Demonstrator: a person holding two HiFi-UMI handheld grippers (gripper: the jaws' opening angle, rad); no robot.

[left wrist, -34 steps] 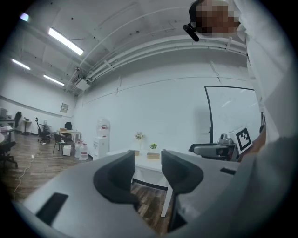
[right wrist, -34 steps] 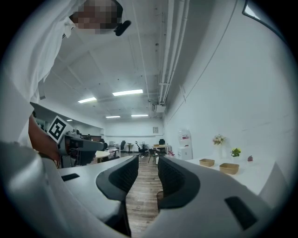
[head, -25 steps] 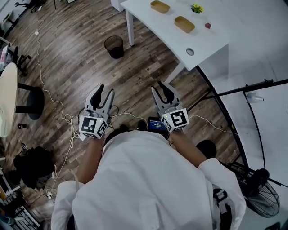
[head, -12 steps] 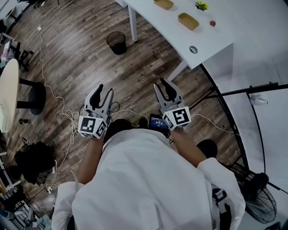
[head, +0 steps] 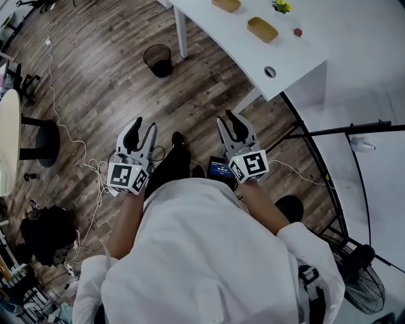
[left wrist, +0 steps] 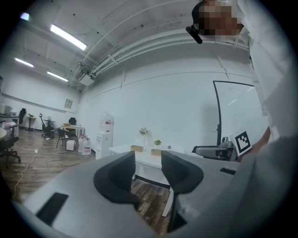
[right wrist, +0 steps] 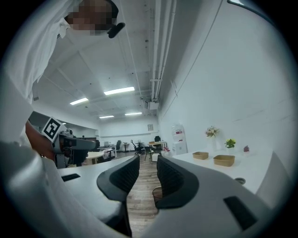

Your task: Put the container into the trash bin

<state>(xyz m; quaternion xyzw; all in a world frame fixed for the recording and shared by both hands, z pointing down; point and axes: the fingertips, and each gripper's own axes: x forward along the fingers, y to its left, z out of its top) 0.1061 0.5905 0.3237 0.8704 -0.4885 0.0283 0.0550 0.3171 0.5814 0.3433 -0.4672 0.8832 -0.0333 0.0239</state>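
Note:
Two tan containers (head: 262, 29) (head: 226, 5) lie on the white table (head: 297, 57) at the top right; they also show as the container (left wrist: 137, 148) and the container (right wrist: 224, 160) in the gripper views. The black mesh trash bin (head: 158, 60) stands on the wood floor left of the table leg, and the trash bin (right wrist: 157, 194) shows low between the right jaws. My left gripper (head: 143, 126) (left wrist: 148, 160) and right gripper (head: 229, 118) (right wrist: 148, 163) are held out in front of my body, far from table and bin. Both are open and hold nothing.
A small plant (head: 281, 6) and a red object (head: 297, 31) sit on the table. A round table on a black base (head: 38, 136) stands at left, and cables (head: 69, 136) trail over the floor. A whiteboard stand (head: 342, 130) and a fan (head: 364, 278) are at right.
The view has slid towards the table and bin. A dark leg and shoe now show between the grippers. Both grippers stay open and empty.

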